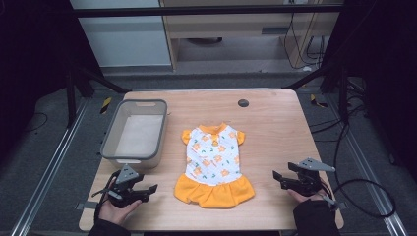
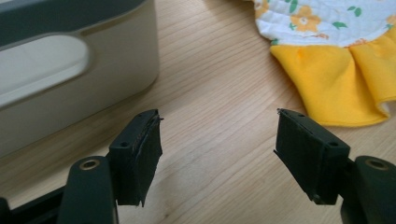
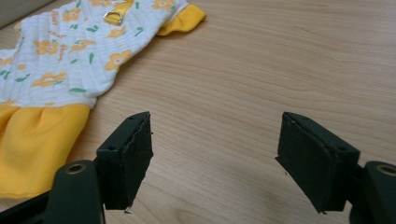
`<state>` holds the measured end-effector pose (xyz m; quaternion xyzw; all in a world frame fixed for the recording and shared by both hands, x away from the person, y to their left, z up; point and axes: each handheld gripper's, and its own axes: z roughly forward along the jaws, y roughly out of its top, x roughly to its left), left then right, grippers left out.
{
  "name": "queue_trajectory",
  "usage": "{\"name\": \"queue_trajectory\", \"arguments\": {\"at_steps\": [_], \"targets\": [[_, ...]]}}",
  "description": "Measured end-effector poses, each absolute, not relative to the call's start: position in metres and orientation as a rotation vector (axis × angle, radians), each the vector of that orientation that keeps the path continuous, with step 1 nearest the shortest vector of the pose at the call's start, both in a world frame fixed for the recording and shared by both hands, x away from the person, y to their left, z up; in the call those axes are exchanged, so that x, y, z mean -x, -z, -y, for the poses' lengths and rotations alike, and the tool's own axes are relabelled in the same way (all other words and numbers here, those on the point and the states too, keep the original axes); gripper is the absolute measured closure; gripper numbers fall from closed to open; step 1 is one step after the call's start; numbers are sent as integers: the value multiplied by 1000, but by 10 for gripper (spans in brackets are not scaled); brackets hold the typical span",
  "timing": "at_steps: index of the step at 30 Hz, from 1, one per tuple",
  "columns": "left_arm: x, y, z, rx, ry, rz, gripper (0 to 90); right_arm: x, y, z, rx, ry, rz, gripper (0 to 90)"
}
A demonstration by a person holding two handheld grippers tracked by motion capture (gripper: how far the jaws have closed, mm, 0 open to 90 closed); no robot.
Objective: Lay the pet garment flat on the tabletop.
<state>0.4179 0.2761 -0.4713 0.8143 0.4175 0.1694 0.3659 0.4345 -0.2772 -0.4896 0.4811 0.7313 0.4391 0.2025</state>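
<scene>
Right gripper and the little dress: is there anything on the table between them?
No. In the high view, bare wooden table separates the right gripper from the dress.

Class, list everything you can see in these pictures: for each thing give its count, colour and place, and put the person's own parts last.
Table: one, light wood, centre of the high view.
Dress: one, white flowered top with orange collar, sleeves and skirt, flat at the table's middle.
Bin: one, grey, nothing visible inside, table's left side.
Round cap: one, dark, near the table's far edge.
Left gripper: one, black, open, held by a hand at the near left, beside the skirt.
Right gripper: one, black, open, held by a hand at the near right.
</scene>
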Motion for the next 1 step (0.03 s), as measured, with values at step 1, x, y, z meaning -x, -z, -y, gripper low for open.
{"name": "queue_trajectory", "arguments": {"at_steps": [1], "targets": [[-418,471,-278,-2094,-439,-1075,301,-434,490,279,-1346,-1222,-2039,252]]}}
